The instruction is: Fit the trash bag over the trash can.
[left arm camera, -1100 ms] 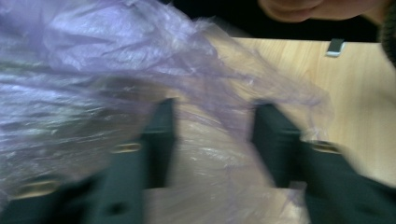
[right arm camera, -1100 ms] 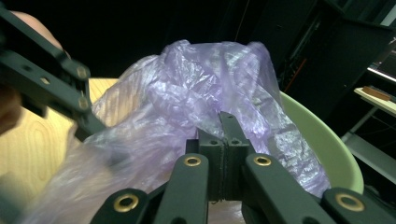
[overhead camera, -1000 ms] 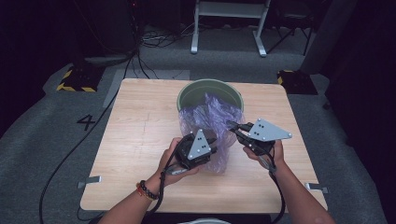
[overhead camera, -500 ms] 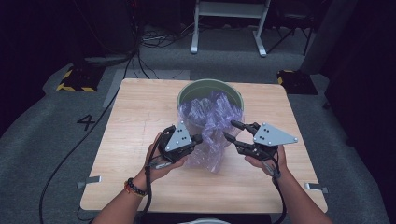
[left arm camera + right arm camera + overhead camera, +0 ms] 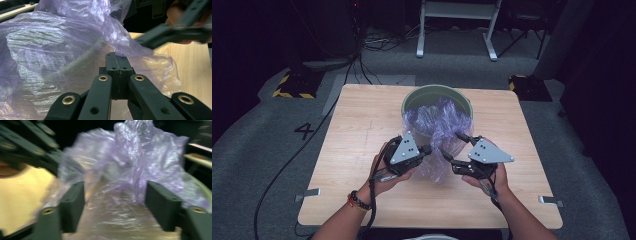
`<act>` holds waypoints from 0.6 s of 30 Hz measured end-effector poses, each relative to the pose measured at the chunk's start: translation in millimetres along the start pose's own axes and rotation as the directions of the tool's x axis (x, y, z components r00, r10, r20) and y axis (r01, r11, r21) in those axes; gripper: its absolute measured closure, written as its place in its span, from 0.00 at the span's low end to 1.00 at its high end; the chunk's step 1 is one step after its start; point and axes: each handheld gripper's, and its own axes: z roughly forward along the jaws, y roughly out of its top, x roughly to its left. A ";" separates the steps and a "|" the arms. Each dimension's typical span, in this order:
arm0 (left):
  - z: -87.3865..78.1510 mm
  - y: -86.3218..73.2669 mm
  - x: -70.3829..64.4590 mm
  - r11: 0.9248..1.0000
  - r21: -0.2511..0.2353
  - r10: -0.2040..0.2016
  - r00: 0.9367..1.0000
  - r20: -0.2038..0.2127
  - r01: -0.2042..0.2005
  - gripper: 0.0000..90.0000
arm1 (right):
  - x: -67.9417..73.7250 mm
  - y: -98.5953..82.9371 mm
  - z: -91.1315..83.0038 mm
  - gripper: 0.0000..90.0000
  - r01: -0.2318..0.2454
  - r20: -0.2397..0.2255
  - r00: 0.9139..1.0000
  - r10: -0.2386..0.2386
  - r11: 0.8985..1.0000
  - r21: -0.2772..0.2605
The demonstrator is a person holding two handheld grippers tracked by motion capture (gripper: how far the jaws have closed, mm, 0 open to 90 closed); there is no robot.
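Nearest you, your left gripper (image 5: 428, 150) sits at about 7 o'clock from the table's middle, its jaws pressed together with a fold of the thin, crinkled purple plastic bag (image 5: 439, 131) pinched between their tips; the left gripper view shows the film caught right at the closed pads (image 5: 119, 65). At about 5 o'clock, your right gripper (image 5: 452, 149) has its jaws spread wide, one on either side of the bag's film, with nothing clamped. The bag lies between the two grippers, spilling over the near rim of the round pale-green plastic bucket (image 5: 422, 94), which stands at 12 o'clock on the light wooden table (image 5: 357, 125).
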 end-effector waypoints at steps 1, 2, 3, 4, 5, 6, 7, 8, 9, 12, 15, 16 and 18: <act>-0.7 -0.2 0.1 1.000 -0.002 0.000 1.000 -0.004 0.000 1.00 | 2.5 -0.1 1.1 0.48 0.016 0.032 0.999 -0.016 1.000 0.012; -2.1 -0.3 0.5 1.000 -0.004 -0.002 1.000 -0.006 0.002 1.00 | 4.5 -0.6 1.6 0.53 0.029 0.060 0.998 -0.030 0.999 0.014; -4.0 -0.4 1.5 1.000 -0.010 -0.003 1.000 -0.011 0.003 1.00 | 6.4 -1.2 1.7 0.62 0.044 0.096 0.994 -0.045 0.999 0.013; -5.2 -0.7 2.0 1.000 -0.012 -0.006 1.000 -0.016 0.006 1.00 | 7.6 -1.9 1.8 0.67 0.064 0.121 0.990 -0.067 0.998 0.024; -6.6 -1.0 3.4 1.000 -0.012 -0.006 1.000 -0.021 0.006 1.00 | 7.9 -2.4 1.9 0.70 0.067 0.131 0.989 -0.070 0.997 0.031; -8.4 -1.4 4.9 1.000 -0.009 -0.010 1.000 -0.026 0.010 1.00 | 7.9 -3.2 1.5 0.75 0.072 0.146 0.986 -0.077 0.997 0.039; -9.6 -2.1 6.2 1.000 -0.013 -0.016 0.999 -0.030 0.015 1.00 | 7.4 -4.1 0.9 0.79 0.073 0.159 0.984 -0.079 0.996 0.043; -11.4 -2.7 7.7 1.000 -0.009 -0.016 0.999 -0.037 0.016 1.00 | 6.5 -4.8 -0.1 0.81 0.074 0.170 0.982 -0.081 0.996 0.048; -13.1 -3.6 9.3 1.000 -0.010 -0.020 0.999 -0.040 0.019 1.00 | 6.1 -5.5 -0.8 0.83 0.081 0.191 0.977 -0.090 0.995 0.053; -18.4 -6.1 15.2 0.999 -0.018 -0.038 0.998 -0.054 0.037 1.00 | 4.4 -7.3 -3.2 0.94 0.085 0.204 0.974 -0.094 0.995 0.056; -23.1 -8.4 20.8 0.998 -0.021 -0.054 0.996 -0.070 0.053 1.00 | 0.1 -9.5 -4.6 0.98 0.061 0.196 0.978 -0.071 0.997 0.053; -24.6 -9.1 22.5 0.998 -0.020 -0.058 0.995 -0.076 0.056 1.00 | -1.9 -10.5 -5.1 0.98 0.053 0.196 0.979 -0.063 0.997 0.053; -27.1 -11.2 26.6 0.998 -0.016 -0.061 0.993 -0.098 0.060 1.00 | -6.7 -13.0 -7.4 0.99 0.031 0.198 0.979 -0.040 0.998 0.050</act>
